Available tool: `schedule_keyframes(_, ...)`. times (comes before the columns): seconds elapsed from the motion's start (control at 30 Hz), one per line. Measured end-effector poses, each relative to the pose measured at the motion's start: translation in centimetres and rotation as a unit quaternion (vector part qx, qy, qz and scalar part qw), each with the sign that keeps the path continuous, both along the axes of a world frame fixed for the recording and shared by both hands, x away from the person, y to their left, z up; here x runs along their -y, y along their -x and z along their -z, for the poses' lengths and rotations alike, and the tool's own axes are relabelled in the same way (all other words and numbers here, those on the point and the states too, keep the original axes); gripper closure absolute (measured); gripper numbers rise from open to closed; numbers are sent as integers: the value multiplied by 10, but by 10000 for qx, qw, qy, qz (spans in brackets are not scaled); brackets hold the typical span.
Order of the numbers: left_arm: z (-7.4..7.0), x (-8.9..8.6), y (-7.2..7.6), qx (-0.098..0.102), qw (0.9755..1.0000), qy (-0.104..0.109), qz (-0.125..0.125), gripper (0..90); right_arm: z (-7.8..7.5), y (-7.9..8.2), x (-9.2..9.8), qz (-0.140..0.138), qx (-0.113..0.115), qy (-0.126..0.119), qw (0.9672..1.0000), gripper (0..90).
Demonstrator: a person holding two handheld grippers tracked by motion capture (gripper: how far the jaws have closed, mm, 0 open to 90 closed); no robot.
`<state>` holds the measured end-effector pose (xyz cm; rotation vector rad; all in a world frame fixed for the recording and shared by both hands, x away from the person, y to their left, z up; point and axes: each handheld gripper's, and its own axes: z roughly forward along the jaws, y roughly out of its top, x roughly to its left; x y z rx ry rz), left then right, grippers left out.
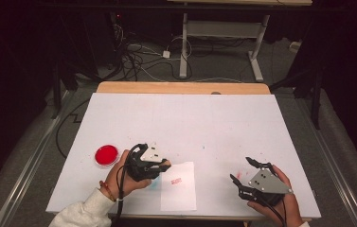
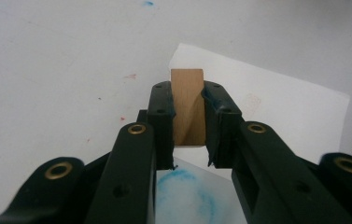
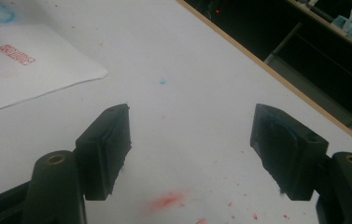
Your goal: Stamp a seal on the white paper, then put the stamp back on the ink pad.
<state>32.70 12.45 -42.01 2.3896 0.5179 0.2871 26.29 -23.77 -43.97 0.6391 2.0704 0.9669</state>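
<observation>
White-topped desk (image 1: 223, 118) with a wooden far edge, speckled with red and blue ink. White rectangular paper sheet (image 1: 179, 187) lies at the near edge, between the hands, with one red rectangular stamp print (image 1: 176, 180) on it. Round red ink pad (image 1: 106, 154) sits on the desk just left of the left hand. Left claw (image 2: 188, 119) is pinching a small light-wood stamp block (image 2: 187, 112), jaws on its two side faces, over the sheet's left part, apparently clear of the paper. Right claw (image 3: 190, 154) is spread wide, nothing between the jaws, hovering low over bare desk right of the sheet. Judgement: stamp looks mid-cycle. To do it well, keep the block square in the grip, re-ink on the pad flat, come down vertically on a blank area clear of the existing print, press evenly, lift straight. The right claw could pin the sheet's edge so it doesn't lift with the stamp.
</observation>
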Motion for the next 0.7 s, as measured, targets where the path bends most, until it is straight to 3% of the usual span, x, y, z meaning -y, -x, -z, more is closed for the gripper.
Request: schedule_keyframes(0.7,-13,-45,-2,131,9983,161,-546,733,-3,-7,-5,-80,3,-106,9999,292)
